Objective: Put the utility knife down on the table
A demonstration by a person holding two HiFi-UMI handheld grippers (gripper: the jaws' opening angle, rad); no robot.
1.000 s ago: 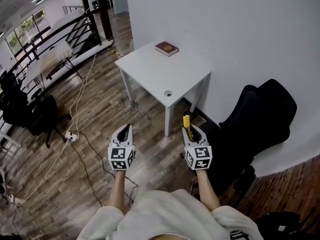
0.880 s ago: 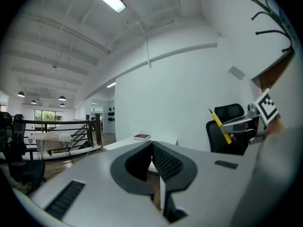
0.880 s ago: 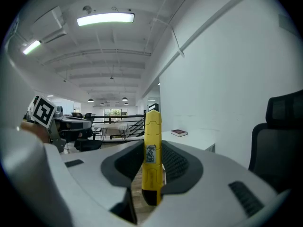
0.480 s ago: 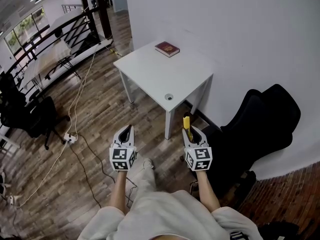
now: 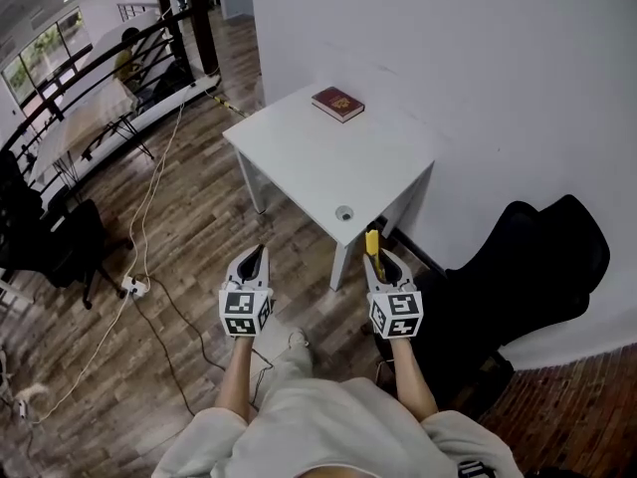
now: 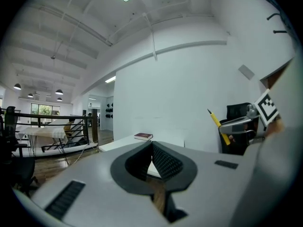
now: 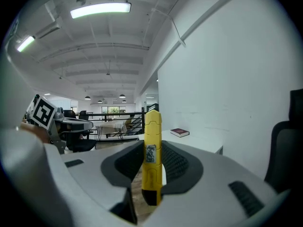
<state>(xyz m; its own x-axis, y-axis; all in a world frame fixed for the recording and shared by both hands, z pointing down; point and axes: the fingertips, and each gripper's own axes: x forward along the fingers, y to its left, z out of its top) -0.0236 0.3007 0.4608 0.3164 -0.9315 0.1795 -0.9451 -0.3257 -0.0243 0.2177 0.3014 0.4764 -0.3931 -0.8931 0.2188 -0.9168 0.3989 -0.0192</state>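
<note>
The white square table (image 5: 328, 157) stands on the wood-plank floor (image 5: 199, 237). A dark red book (image 5: 337, 104) lies flat at its far corner. A small grey round object (image 5: 344, 212) lies near its front edge.

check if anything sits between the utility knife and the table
Nothing visible does: only open floor lies between the utility knife, clamped in the right hand-held gripper, and the white table. The book lies at its far edge.

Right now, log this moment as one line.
right gripper: jaws shut on utility knife | left gripper: jaws together, empty | table: ahead, bears book
</note>
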